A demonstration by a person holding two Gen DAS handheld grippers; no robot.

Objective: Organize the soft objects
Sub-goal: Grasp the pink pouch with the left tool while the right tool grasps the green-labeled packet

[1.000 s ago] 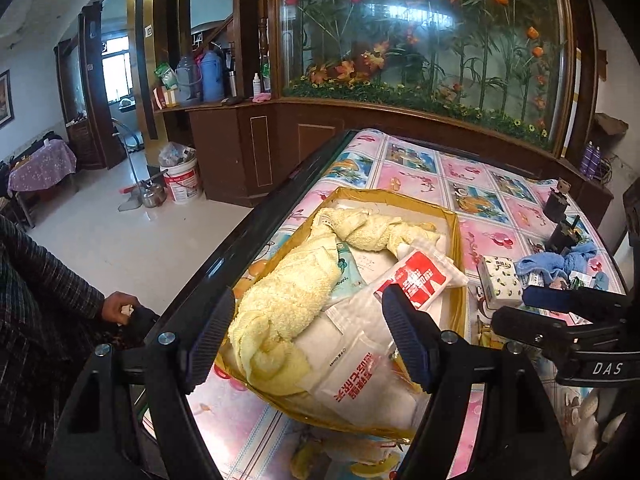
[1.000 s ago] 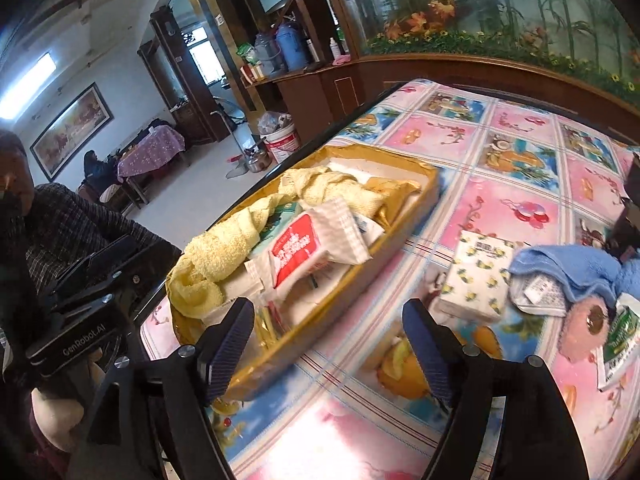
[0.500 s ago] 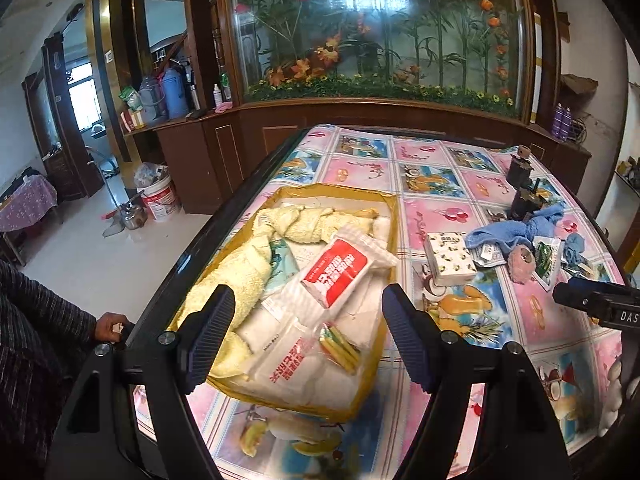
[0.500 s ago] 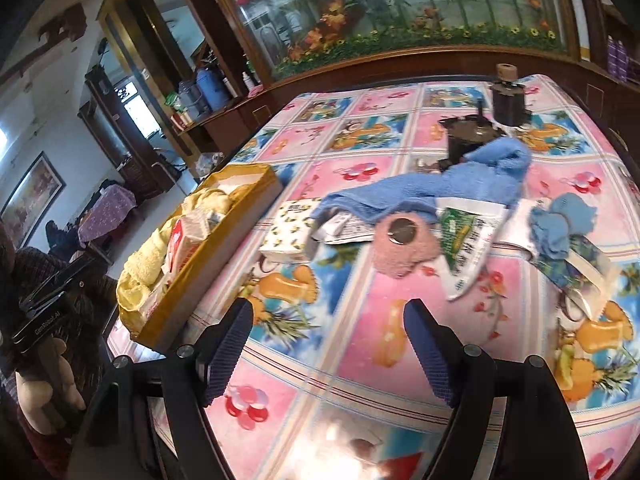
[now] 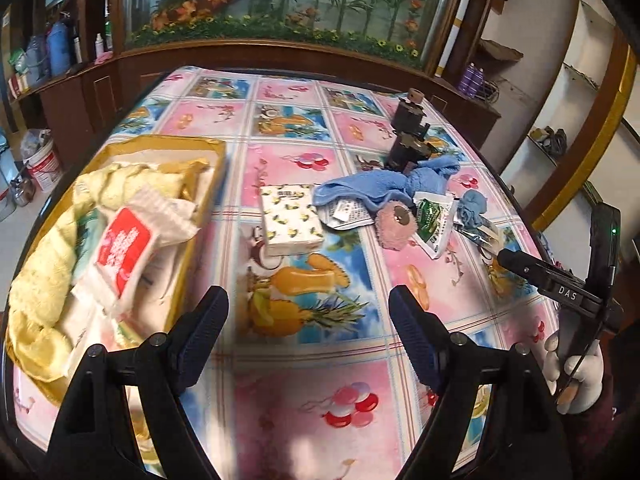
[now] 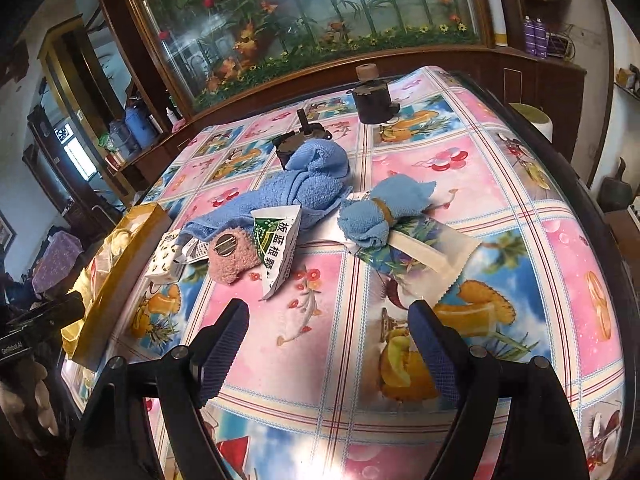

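Both claws, left claw (image 5: 308,318) and right claw (image 6: 326,330), hover wide open and empty above the bench (image 6: 500,184), so the right should straddle the small blue cloth roll (image 6: 374,218) squarely before carrying it to the gold tray (image 5: 208,200).

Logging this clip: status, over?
Left gripper and right gripper open, empty. Crumpled blue terry towel outside gold tray. Path clear.
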